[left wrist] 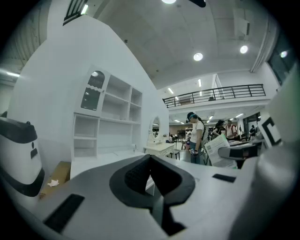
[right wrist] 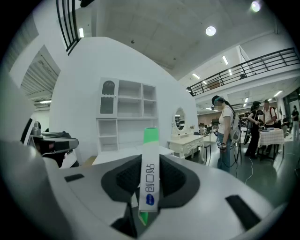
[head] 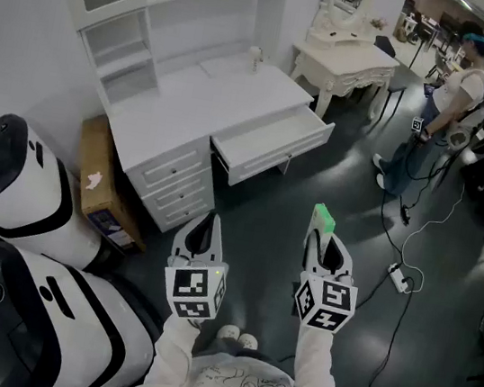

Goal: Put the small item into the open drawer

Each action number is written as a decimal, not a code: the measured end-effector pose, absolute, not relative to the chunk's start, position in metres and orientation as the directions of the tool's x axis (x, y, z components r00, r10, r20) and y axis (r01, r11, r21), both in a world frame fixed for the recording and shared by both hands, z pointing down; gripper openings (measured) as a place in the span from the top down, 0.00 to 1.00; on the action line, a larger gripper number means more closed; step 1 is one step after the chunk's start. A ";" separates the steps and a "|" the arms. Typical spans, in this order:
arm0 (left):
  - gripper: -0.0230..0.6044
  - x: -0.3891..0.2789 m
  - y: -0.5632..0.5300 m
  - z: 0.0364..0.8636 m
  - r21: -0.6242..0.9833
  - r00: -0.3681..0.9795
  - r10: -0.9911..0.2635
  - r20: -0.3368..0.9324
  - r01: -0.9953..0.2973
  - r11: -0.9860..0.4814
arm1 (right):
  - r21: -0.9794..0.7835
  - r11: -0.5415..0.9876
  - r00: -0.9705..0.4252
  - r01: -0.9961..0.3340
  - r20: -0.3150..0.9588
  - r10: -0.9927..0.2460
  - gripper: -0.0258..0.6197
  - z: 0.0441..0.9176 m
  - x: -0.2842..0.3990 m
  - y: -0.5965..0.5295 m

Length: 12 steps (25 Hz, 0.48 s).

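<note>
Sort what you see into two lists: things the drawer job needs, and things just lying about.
Needed: green-and-white pack; right gripper holding it; open drawer; white desk.
Lying about: cardboard box; dressing table; power strip; left gripper, empty.

Both arms reach forward side by side, in white sleeves [head: 173,350]. The grippers are near level, tipped slightly down.
Left gripper [head: 209,221]: fingers [left wrist: 133,176] together, nothing between them.
Right gripper [head: 323,243]: fingers [right wrist: 124,180] clamped on a thin green-and-white pack [right wrist: 150,180], which projects past the tips.
</note>
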<state>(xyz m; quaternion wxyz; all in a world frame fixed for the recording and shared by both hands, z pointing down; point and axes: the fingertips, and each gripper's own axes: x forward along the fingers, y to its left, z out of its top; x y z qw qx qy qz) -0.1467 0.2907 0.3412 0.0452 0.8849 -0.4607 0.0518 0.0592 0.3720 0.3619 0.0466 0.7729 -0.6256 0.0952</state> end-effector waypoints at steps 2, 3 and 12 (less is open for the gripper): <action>0.96 -0.147 0.289 0.341 0.031 0.568 -0.812 0.133 -0.822 -0.569 | -0.050 -0.214 0.200 -0.975 0.205 -0.958 0.82 0.362 0.060 0.370; 0.96 -0.147 0.288 0.341 0.031 0.566 -0.813 0.132 -0.823 -0.568 | -0.051 -0.215 0.200 -0.975 0.205 -0.958 0.82 0.362 0.061 0.369; 0.96 -0.147 0.279 0.341 0.035 0.559 -0.819 0.129 -0.828 -0.559 | -0.056 -0.210 0.194 -0.976 0.207 -0.959 0.82 0.365 0.060 0.360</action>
